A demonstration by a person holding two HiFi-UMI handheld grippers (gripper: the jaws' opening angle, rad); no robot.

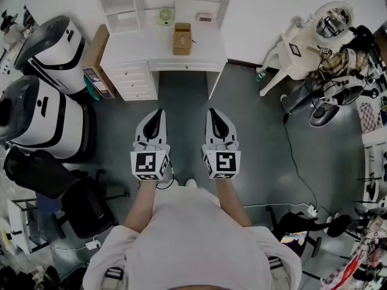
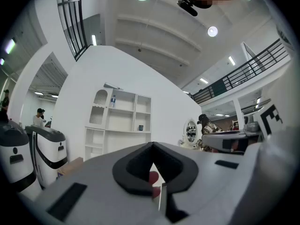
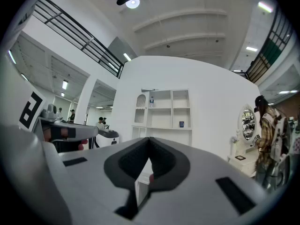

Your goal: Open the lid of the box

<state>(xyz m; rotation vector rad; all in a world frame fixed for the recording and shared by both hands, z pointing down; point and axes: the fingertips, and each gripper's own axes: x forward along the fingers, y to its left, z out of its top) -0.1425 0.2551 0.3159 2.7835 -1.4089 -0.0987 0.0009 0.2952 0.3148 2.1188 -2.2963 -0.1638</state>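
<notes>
both tongs were closed with nothing in them: the left gripper and the right gripper hung side by side in front of the person's body, each with its jaw tips pressed together, and each gripper view showed only the room beyond the meeting tips. the small brown box stood on the white desk, well ahead of both grippers and a little nearer the right-hand end of the top, apart from the round green thing and the small white item behind it.

the step in hand looked like the approach, with the task not begun. to do it well, i would judge that the person needed to walk up to the desk first, then spread the jaws of one gripper before reaching the box, not at it. one gripper could steady the body low on its side while the other took the free edge of the lid. from this far off the seam, any hinge and any catch were too small to make out, so a closer look should have decided which edge to lift. the box seemed light, so an unsteadied pull might have dragged or tipped it.

the box was longer than wide. its long axis ran away from the person, toward the wall, roughly square to the desk's front edge, with its top face up and one short end facing the grippers.
</notes>
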